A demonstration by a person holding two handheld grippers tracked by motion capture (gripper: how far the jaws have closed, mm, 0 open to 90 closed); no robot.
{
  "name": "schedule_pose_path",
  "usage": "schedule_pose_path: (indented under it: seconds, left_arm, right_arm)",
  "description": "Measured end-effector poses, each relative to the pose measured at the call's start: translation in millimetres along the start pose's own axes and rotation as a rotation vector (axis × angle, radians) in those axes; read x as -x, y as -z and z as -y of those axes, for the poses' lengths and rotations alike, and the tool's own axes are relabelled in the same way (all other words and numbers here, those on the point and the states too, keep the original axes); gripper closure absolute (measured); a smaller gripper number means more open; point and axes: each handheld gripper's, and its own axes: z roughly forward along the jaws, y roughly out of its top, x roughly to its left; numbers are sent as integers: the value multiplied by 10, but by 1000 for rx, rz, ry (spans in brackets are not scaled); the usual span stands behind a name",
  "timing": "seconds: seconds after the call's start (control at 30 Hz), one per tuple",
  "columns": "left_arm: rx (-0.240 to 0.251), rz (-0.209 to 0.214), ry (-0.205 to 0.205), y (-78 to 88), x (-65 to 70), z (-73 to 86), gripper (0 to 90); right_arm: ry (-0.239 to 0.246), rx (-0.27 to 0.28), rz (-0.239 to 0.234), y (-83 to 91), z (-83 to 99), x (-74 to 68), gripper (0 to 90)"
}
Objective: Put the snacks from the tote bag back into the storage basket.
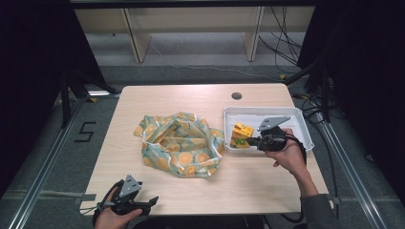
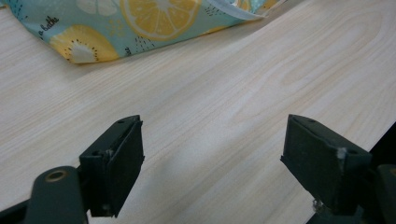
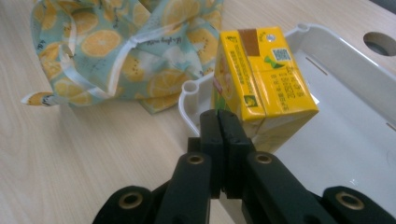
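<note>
Yellow drink carton (image 3: 261,79) stands upright in the white tray (image 3: 345,140), right gripper (image 3: 227,122) jaws closed empty beside it.

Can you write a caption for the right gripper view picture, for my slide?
Right gripper, jaws shut, against a yellow drink carton in the white tray, beside a lemon-print cloth bag.
</note>
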Motion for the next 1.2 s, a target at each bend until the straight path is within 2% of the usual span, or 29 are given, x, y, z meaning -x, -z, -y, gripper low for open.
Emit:
schedule_pose_path:
  seconds: [0.07,0.13,0.17,0.2,0.23,0.27,0.3,0.33,0.37,0.4,0.43,0.47,0.5,0.57,0.6,0.67,0.7,0.77,0.8,0.83,0.87,0.93,1.0,1.03,1.07,1.1,1.13,1.17,1.2]
  left_arm:
    - [-5,-3,-19,5,-9,-3,198]
    - [2,-3,-10,-1,-2,-2,198]
    - [3,-5,-8,-4,-2,-2,198]
    - [3,-4,-8,-4,-2,-2,198]
    - [3,-3,-10,-4,-2,-2,198]
    - [3,-2,9,-10,6,3,198]
    - [-2,-8,0,-7,0,2,199]
    - [-2,-10,-9,-3,-4,-1,198]
    - [-1,-10,-14,-3,-7,-2,198]
    - [3,-3,-7,-3,-2,-1,198]
    - [-7,-2,-21,4,-11,-3,198]
    - [-6,-1,-19,3,-10,-3,198]
    - [4,-2,9,-10,6,3,198]
    - [3,-3,6,-11,4,2,198]
    - [-2,-6,1,-11,0,2,198]
    - [1,-1,6,-13,6,3,198]
    - [-4,6,-5,-7,1,3,198]
    - [-8,6,-18,-7,-5,-3,198]
    - [-11,3,-23,-4,-5,-4,198]
    - [-9,2,-21,-6,-4,-4,198]
    - [-10,3,-22,-5,-4,-4,198]
    - [-10,3,-21,-5,-5,-4,198]
    - [-1,6,-22,-9,-7,0,198]
    - [14,2,-12,-20,1,3,198]
    - [8,5,3,-21,7,4,197]
    - [-1,13,-12,-10,-1,3,198]
    - [5,2,-4,-12,7,2,198]
    - [5,-1,-12,-11,0,1,197]
    - [-6,7,-21,-3,-8,1,197]
  right_arm:
    - [-1,-29,-8,-9,9,16,900]
    - [7,-31,16,-29,25,25,900]
    - [29,-40,2,-32,24,42,900]
    - [11,-40,1,-35,28,43,900]
    - [21,-32,1,-43,35,52,900]
    - [5,-48,7,-33,39,45,900]
    - [1,-23,8,-56,53,35,900]
    - [10,-46,0,-39,50,59,900]
    - [27,-45,5,-37,52,74,900]
    - [17,-48,10,-34,58,74,900]
    - [16,-25,17,-55,69,80,900]
    - [7,-41,27,-42,71,82,900]
    - [5,-42,22,-42,76,87,900]
    - [-11,-58,23,-23,79,99,900]
    - [2,-33,38,-48,94,110,900]
    - [0,-65,34,-28,99,136,900]
    - [-11,-35,45,-48,118,140,900]
    - [-23,-51,48,-40,127,166,900]
    - [-22,-42,47,-39,135,176,900]
    - [-24,-34,50,-43,140,179,900]
    - [-23,-34,35,-43,138,188,900]
    - [-32,-45,45,-27,141,182,900]
    - [-32,-34,49,-30,149,206,900]
    - [-38,-37,46,-26,152,209,900]
    - [-43,-56,41,-10,149,214,900]
    - [-50,-58,34,-2,146,212,900]
    - [-56,-36,38,-22,155,210,900]
    - [-50,-48,34,-9,149,212,900]
    - [-53,-36,47,-19,153,212,900]
